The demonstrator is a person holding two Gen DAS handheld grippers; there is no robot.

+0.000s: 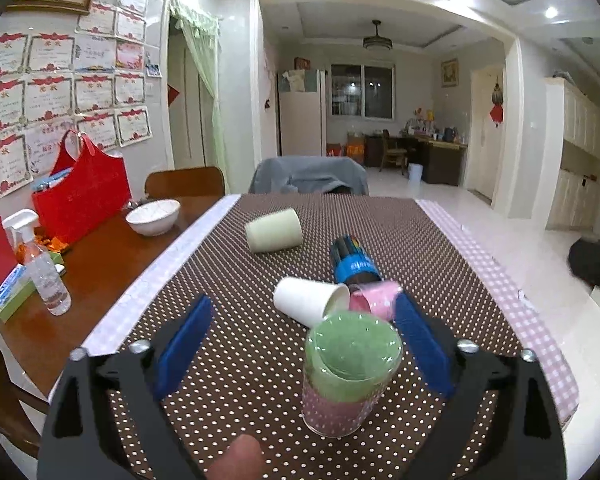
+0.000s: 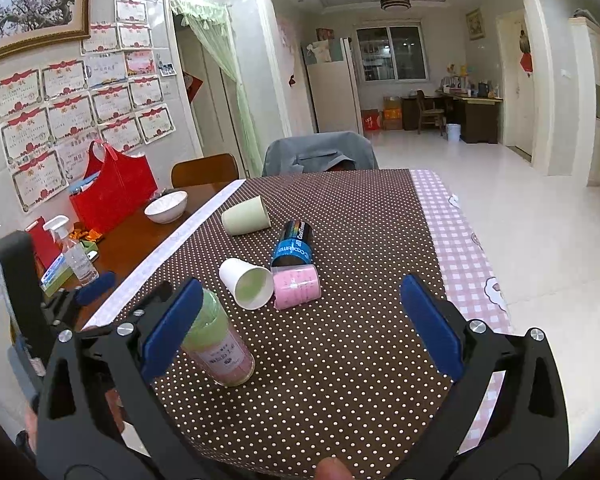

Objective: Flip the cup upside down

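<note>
A clear cup with a green upper part and a pink lower band [image 1: 350, 376] stands on the dotted brown cloth, between the fingers of my open left gripper [image 1: 300, 344] without touching them. It also shows in the right wrist view [image 2: 218, 346], just behind the left finger of my open, empty right gripper [image 2: 300, 320]. A white paper cup [image 1: 310, 300] [image 2: 248, 282], a pink cup [image 1: 376, 298] [image 2: 297, 286], a black and blue cup [image 1: 354, 260] [image 2: 294, 244] and a pale green cup [image 1: 274, 230] [image 2: 246, 214] lie on their sides farther back.
A white bowl [image 1: 153, 216], a red bag [image 1: 80, 196], a spray bottle [image 1: 46, 272] and boxes sit on the bare wooden table at the left. A chair with a grey jacket [image 1: 308, 174] stands at the far end. The pink checked cloth edge [image 1: 512, 292] runs along the right.
</note>
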